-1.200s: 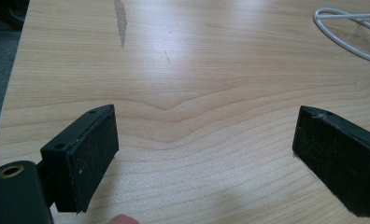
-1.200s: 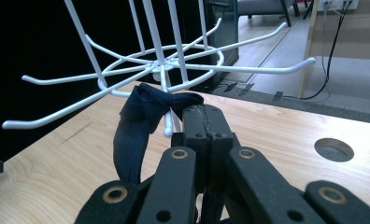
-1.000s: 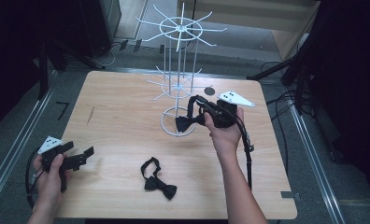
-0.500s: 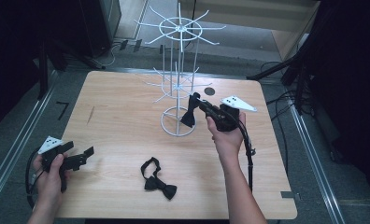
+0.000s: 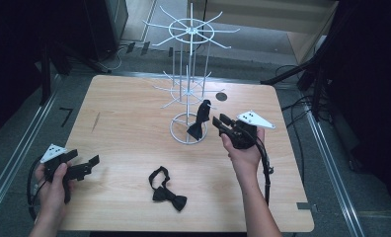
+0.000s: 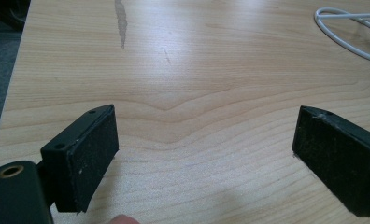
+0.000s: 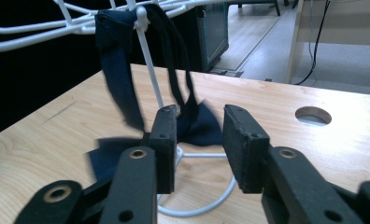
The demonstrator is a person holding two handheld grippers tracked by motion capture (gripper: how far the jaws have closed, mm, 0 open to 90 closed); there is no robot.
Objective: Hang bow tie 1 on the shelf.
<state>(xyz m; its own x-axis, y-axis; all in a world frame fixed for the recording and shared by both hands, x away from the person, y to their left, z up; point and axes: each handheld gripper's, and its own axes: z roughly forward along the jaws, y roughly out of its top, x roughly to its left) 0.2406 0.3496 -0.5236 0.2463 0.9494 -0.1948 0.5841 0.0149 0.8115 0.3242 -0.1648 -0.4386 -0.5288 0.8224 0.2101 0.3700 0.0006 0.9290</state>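
A white wire rack (image 5: 187,89) stands at the back middle of the wooden table (image 5: 124,108). A black bow tie (image 5: 199,121) hangs from one of its lower prongs. Just right of it is my right gripper (image 5: 219,123), whose jaws have just been opening. In the right gripper view the hanging bow tie (image 7: 117,79) is looped over a white prong (image 7: 148,56) beyond the parted jaws of my right gripper (image 7: 199,114), and nothing is pressed between the pads. A second black bow tie (image 5: 168,192) lies flat near the front edge. My left gripper (image 5: 82,159) (image 6: 204,140) rests wide open at the front left.
A round hole (image 5: 221,96) (image 7: 313,115) is cut in the table behind the right hand. A dark streak (image 5: 96,121) (image 6: 121,21) marks the wood at the left. The rack's base ring (image 6: 346,32) lies ahead of the left gripper. Cables and dark stands surround the table.
The right gripper was shut on the bow tie at the rack; now the tie hangs from the prong and the gripper has drawn back and down with its jaws parted. The left hand stayed still.
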